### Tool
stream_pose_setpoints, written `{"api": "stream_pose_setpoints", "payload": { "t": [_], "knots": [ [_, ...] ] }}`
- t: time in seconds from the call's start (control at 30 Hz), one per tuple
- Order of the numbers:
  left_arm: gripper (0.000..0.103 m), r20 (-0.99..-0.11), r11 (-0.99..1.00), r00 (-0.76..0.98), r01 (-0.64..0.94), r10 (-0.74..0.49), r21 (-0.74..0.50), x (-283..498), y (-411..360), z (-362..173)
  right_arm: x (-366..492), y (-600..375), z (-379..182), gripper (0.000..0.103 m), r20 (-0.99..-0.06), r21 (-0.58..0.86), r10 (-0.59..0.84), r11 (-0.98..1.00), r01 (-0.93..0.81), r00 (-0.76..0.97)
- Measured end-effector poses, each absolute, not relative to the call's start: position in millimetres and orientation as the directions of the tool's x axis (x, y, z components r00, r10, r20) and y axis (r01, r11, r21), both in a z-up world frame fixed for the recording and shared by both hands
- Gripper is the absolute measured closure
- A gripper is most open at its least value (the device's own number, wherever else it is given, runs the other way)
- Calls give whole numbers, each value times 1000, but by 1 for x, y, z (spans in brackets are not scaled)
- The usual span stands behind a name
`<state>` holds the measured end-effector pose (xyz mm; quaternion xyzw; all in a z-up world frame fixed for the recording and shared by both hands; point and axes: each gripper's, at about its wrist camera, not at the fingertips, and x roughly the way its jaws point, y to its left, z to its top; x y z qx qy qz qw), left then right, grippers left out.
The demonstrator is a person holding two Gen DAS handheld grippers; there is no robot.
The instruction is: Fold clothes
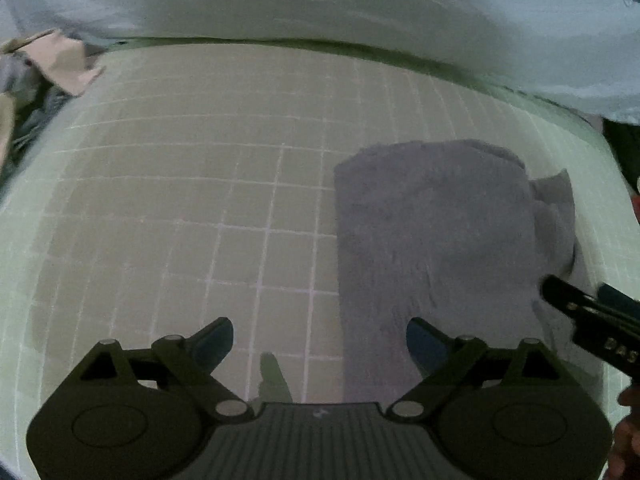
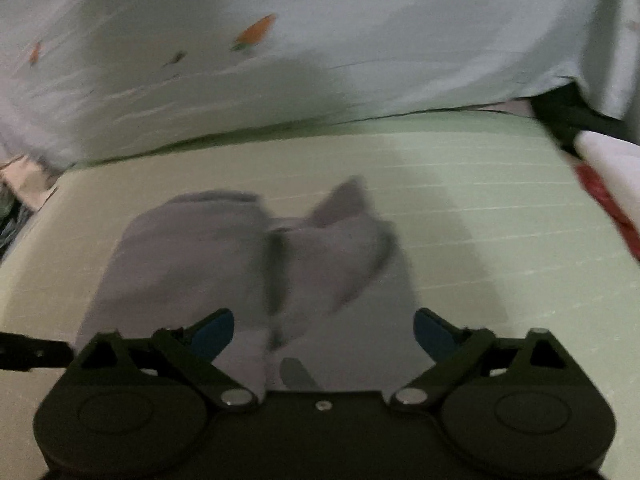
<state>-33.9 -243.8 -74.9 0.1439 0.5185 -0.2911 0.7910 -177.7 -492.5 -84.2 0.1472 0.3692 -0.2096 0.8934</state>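
A pale sheet with carrot prints hangs behind the green gridded mat, and on the mat's right half lies the grey garment, partly folded. Both grippers hover over its near edge: the left gripper and right gripper each have 2 fingers spread wide, holding nothing.

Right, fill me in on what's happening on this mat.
A person is folding clothes with a handheld tool in each hand. A grey garment lies partly folded on the green grid mat, one flap still sticking up at its far edge. Both tools are open and hold nothing: the left tool is over the mat beside the garment, the right tool over the garment. A white carrot-print sheet lies beyond the mat.
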Motion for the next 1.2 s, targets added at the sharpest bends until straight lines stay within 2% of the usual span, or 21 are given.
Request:
{"api": "stream_pose_setpoints", "payload": {
  "t": [0.23,0.3,0.37,0.4,0.43,0.53,0.67,0.8,0.93,1.03,1.1,1.13,1.2],
  "knots": [
    [4,-919,736,229,671,-321,-90,-17,-258,-91,-139,-479,-102,25,-771,178,-153,880,440,618],
    [3,-921,734,215,672,-324,-101,-11,-260,-95,-134,-476,-107,38,-779,190,-135,880,436,612],
    [3,-923,734,206,670,-326,-109,-8,-260,-96,-129,-474,-109,68,-788,178,-132,887,427,602],
    [3,-923,735,206,669,-324,-109,-9,-260,-96,-128,-473,-109,75,-790,163,-138,892,422,598],
    [3,-924,736,206,668,-323,-109,-9,-260,-95,-128,-472,-108,88,-790,149,-142,899,411,596],
    [3,-923,737,217,668,-319,-97,-14,-260,-91,-130,-473,-104,92,-785,133,-145,910,392,602],
    [3,-910,731,250,678,-330,-78,-23,-262,-77,-145,-475,-87,94,-752,121,-168,915,385,637],
    [3,-878,699,253,705,-407,-122,-35,-271,-56,-165,-483,-60,94,-706,98,-211,917,388,677],
    [3,-862,651,249,750,-442,-117,-50,-289,-48,-188,-504,-43,94,-682,45,-311,886,461,662],
    [3,-877,621,199,772,-438,-136,-57,-300,-57,-199,-530,-53,92,-710,33,-369,834,551,600],
    [3,-893,615,154,772,-422,-158,-58,-306,-69,-201,-548,-73,80,-769,44,-362,792,609,526],
    [3,-900,617,136,769,-413,-167,-58,-307,-74,-202,-557,-83,68,-799,48,-353,770,636,487],
    [3,-901,625,122,758,-415,-185,-57,-307,-77,-207,-572,-99,59,-838,81,-323,725,685,440]
  ]
}}
